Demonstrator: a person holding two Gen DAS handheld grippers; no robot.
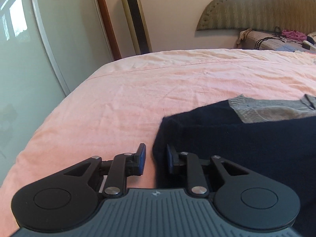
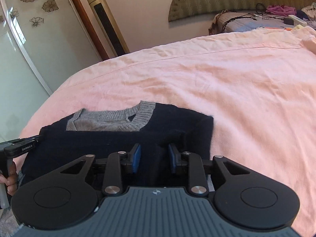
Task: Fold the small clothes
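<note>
A: What does the garment look like?

B: A small navy sweater (image 2: 110, 140) with grey ribbed collar lies flat on the pink bedsheet (image 2: 237, 90).

A: And the grippers?

B: The left gripper (image 1: 156, 159) is narrowly parted at its edge; the right gripper (image 2: 154, 158) is partly open over it. Neither visibly pinches cloth.

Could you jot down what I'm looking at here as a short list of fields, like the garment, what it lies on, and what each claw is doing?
garment: navy sweater with a grey knit collar, lying flat
surface: pink bedsheet
left claw: at the sweater's left edge, jaws narrowly apart, dark cloth between the pads
right claw: over the sweater's right part, jaws apart, dark cloth between them; grip unclear
background: gold tower fan, headboard
</note>
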